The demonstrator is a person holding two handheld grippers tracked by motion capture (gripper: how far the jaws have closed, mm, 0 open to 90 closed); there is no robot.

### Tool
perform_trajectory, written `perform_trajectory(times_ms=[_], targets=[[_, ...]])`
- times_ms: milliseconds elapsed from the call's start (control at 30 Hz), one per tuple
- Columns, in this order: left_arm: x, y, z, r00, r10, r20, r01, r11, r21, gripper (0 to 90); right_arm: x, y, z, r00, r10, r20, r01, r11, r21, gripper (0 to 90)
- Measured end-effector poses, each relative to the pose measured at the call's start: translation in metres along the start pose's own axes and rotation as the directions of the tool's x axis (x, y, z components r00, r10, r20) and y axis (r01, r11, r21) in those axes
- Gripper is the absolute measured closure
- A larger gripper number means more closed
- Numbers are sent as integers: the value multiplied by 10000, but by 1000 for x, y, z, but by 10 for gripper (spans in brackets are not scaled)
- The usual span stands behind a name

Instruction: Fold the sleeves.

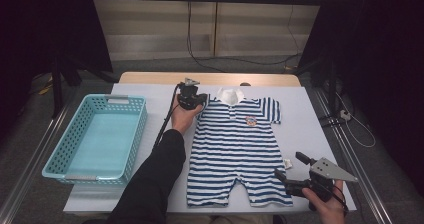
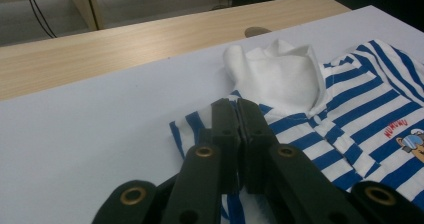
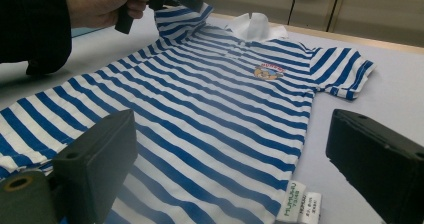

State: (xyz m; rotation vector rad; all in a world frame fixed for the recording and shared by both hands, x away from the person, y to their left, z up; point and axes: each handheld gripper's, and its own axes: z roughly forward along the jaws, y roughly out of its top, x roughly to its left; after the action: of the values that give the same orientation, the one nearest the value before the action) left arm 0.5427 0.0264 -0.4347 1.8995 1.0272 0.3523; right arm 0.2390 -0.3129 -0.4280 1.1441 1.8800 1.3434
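1. The striped romper [image 1: 235, 149] lies flat on the white table cover [image 1: 310, 134], collar toward the far edge and legs toward the person, so its long axis runs straight away from them.
2. The left gripper [image 1: 197, 103] sits at the romper's left sleeve; in the left gripper view its jaws are clamped together with the striped sleeve [image 2: 192, 129] pinched between them.
3. The white collar [image 2: 277, 71] lies just beyond that pinch, a little to the side in that view.
4. The right gripper [image 1: 289, 171] hovers off the romper's lower right edge, beside the leg hem, jaws spread wide with nothing between them.
5. From the right gripper view the garment stretches ahead and to the left, with its care labels [image 3: 300, 204] lying between the jaws.
6. The turquoise basket [image 1: 97, 139] waits at the left, well apart from the cloth.
7. It looks like a fold is starting: the left hand is clearly nearer the sleeve, and any fold inward must carry it rightward across the long axis.
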Motion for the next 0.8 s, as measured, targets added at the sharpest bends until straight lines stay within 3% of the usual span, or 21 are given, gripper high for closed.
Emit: perform_trajectory(times_ms=[67,100,133,200,467,533,567,600,733,800], targets=[[-2,0,2,10000,23,36,-23,10000,-28,875,0,0,0,10000,1,-17,-1,10000,-6,61],[-1,1,1,9990,432,86,-434,9987,251,875,0,0,0,10000,0,-19,0,10000,4,61],[-5,0,4,9999,120,49,-120,9999,-16,874,0,0,0,10000,1,-24,-1,10000,4,61],[-8,-1,5,9996,292,50,-292,9996,53,873,0,0,0,10000,-4,-18,4,10000,10,61],[-14,-5,12,9995,262,194,-263,9996,63,861,0,0,0,10000,-33,-60,33,10000,8,60],[-14,-6,12,9972,697,271,-706,9968,361,858,0,0,0,10000,-30,-76,30,10000,19,60],[-18,-7,14,9987,409,305,-414,9990,140,857,0,0,0,10000,-18,-82,18,10000,29,60],[-20,-9,16,9976,621,317,-629,9977,235,855,0,0,0,10000,-24,-85,24,10000,32,60],[-23,-13,21,9955,844,438,-864,9952,469,828,0,0,0,9999,-44,-97,44,10000,49,60],[-26,-15,22,9955,708,632,-739,9961,477,801,0,0,0,9999,-57,-111,57,10000,47,60]])
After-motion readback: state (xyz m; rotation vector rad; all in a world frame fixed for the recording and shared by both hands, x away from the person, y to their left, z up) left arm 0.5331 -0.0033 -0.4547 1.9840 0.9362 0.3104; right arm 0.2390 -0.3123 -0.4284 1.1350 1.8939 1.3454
